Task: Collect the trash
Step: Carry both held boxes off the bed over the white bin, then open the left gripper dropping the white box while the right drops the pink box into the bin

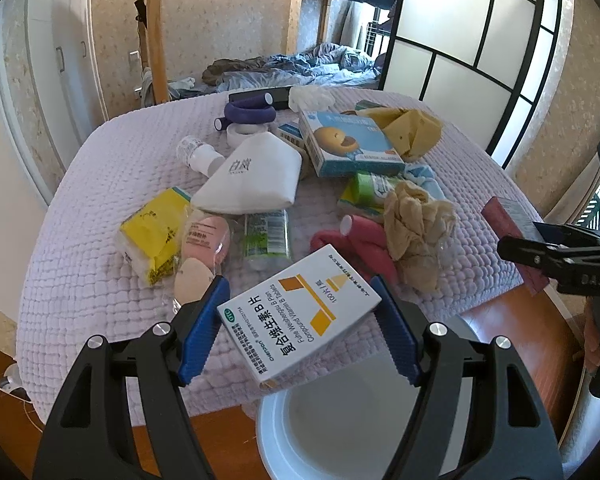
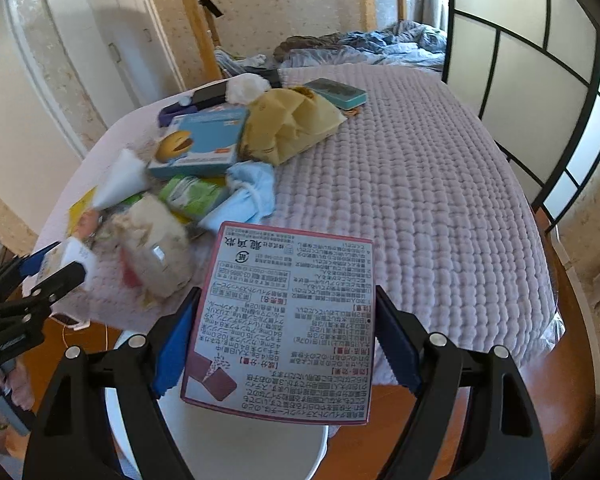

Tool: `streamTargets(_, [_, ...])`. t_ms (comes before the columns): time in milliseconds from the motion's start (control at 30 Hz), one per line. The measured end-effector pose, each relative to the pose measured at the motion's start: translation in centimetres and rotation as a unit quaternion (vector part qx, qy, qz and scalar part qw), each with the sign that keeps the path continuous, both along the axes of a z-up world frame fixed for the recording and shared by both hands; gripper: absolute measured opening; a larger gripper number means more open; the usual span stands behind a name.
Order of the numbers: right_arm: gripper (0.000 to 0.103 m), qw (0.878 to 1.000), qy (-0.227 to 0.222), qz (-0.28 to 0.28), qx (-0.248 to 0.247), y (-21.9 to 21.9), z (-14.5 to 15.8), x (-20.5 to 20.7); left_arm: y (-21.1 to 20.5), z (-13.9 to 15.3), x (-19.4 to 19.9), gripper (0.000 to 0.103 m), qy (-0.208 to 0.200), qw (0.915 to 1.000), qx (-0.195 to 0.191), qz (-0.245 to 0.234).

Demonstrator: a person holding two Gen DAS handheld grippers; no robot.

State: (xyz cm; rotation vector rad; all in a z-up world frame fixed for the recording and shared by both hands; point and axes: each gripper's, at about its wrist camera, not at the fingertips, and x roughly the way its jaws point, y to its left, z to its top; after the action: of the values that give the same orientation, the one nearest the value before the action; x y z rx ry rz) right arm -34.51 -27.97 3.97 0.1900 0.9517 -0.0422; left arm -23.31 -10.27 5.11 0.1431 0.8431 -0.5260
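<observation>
1. Left gripper [image 1: 300, 320]: jaws closed on a white vitamin box [image 1: 300, 316], pads pressing its two long side faces. The box hangs tilted over the rim of the white bin [image 1: 268, 432], which stands on the floor at the near edge of the table [image 1: 80, 280].
2. Right gripper [image 2: 286, 344]: jaws closed on a pink-edged medicine box [image 2: 284, 320], pads on its two narrow sides. Part of the box is above the bin [image 2: 220, 452].
3. Handling, judged: both boxes are thin card, probably light and maybe empty. They would crush under a hard squeeze and slip little. Side faces near the middle give the steadiest hold.
4. Rest of the pile: the crumpled paper wad [image 1: 416, 232] is soft, so pinch it anywhere. The blue box [image 1: 348, 144] is stiff, so take it across the short sides. The plastic packets look slippery; grip them at a fold.
</observation>
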Motion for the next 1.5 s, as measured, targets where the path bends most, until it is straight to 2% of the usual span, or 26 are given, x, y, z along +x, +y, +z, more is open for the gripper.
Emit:
streamTargets(367, [0.08, 0.998, 0.007, 0.055, 0.007, 2.7, -0.4, -2.7, -0.4, -0.4, -2.3, 0.074, 0.019, 0.9998, 0.001, -0.004])
streamTargets(767, [0.08, 0.996, 0.018, 0.085, 0.011, 4.2, -1.4, -4.7, -0.8, -1.2, -4.5, 0.074, 0.036, 0.9993, 0.009, -0.012])
streamTargets(1500, [0.08, 0.994, 0.054, 0.092, 0.019, 5.4, -5.0, -5.2, -0.9, -5.0, -6.6, 0.074, 0.079, 0.9962, 0.035, -0.013])
